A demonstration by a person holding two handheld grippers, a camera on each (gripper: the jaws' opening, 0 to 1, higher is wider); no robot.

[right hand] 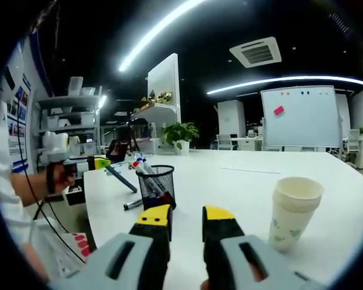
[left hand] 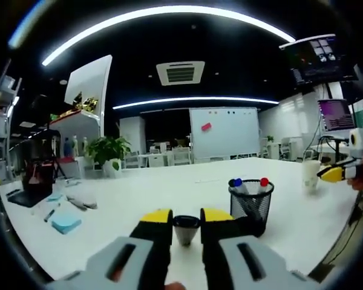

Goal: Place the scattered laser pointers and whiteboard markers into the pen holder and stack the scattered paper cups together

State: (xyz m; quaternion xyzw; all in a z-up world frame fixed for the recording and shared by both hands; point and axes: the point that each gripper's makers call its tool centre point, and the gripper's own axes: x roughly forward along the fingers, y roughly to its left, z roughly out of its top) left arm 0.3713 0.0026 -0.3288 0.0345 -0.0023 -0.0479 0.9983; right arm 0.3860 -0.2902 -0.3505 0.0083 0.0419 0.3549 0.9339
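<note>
On the white table (right hand: 242, 181), a cream paper cup (right hand: 293, 211) is seen lower right of the empty, parted right gripper (right hand: 186, 220), while a small cup (left hand: 186, 228) is pinched by the left gripper (left hand: 186, 219) beside the black mesh pen holder (left hand: 251, 204).

Left gripper view: cup (left hand: 186, 229) partly hidden between jaws; grip contact cannot be confirmed. Marker (left hand: 236, 184) bodies concealed inside mesh holder (left hand: 251, 204). Right gripper view: person's hand (right hand: 59, 176) blurred.
</note>
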